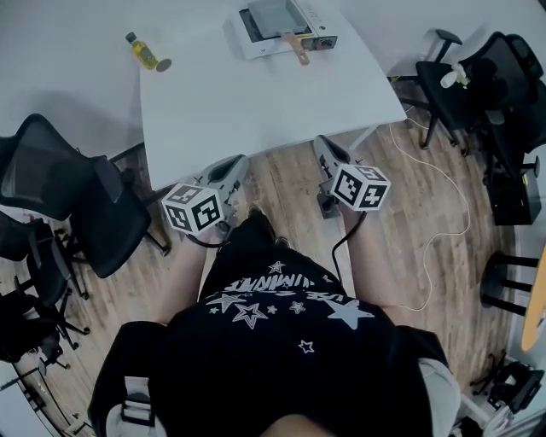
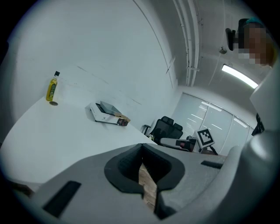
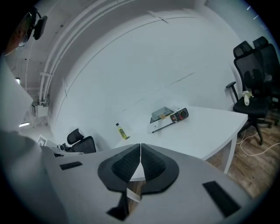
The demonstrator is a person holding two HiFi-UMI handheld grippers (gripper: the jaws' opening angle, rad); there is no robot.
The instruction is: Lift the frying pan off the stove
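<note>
- Two tools are in my hands: my left hand-held gripper (image 1: pixel 238 162) and my right hand-held gripper (image 1: pixel 323 142). I hold both low in front of my body, and in the head view their tips sit at the near edge of the desk (image 1: pixel 256 102).
- In the left gripper view, my left hand-held gripper (image 2: pixel 141 149) has its jaws pressed together. Nothing is between the dark pads, and only a sliver of wooden floor shows through the gap below them.
- In the right gripper view, my right hand-held gripper (image 3: pixel 140 149) is closed the same way. Its pads meet along a thin line and hold nothing.
- The two point roughly side by side toward the far end of the desk and are apart from each other.
- The frying pan (image 1: pixel 275 15) is well away from both tools, at the far end of the white desk. It rests flat on the stove (image 1: pixel 322 36), a white box-shaped unit.
- The pan looks square and grey. Its wooden handle (image 1: pixel 297 47) sticks out over the stove's near side, toward me.
- A yellow oil bottle (image 1: pixel 143 51) stands left of the stove and apart from it, with a small round cap (image 1: pixel 163 65) just beside it.
- Black office chairs stand on the wooden floor (image 1: pixel 426 196), one group (image 1: pixel 60 183) to my left and another (image 1: pixel 478 85) to my right.
- A white cable (image 1: pixel 445 232) trails over the floor on my right.
</note>
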